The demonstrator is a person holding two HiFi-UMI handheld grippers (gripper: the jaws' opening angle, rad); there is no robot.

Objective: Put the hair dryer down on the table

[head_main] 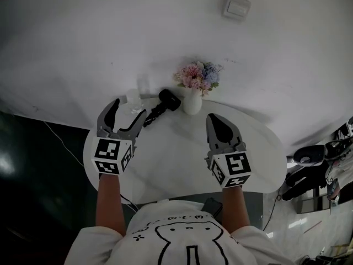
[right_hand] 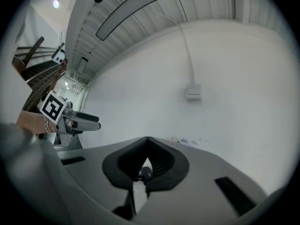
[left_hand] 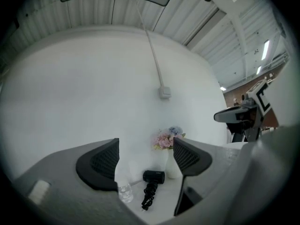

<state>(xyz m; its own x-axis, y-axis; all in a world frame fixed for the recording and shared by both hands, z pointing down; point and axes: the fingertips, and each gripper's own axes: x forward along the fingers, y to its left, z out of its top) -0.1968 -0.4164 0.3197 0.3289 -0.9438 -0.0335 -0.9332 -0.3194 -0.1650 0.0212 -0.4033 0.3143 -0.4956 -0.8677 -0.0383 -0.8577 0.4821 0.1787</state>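
The black hair dryer lies on the round white table near its far edge, with its bundled cord trailing toward me. My left gripper hovers open just left of the cord, clear of it. In the left gripper view the hair dryer rests on the table beyond the open left gripper, nothing between the jaws. My right gripper is held above the table's middle right, shut and empty. The right gripper view shows its jaws closed against each other.
A white vase of pink and blue flowers stands just right of the dryer. A small clear glass and a white object sit at the table's far left. A wall socket box is above. Equipment lies on the floor at right.
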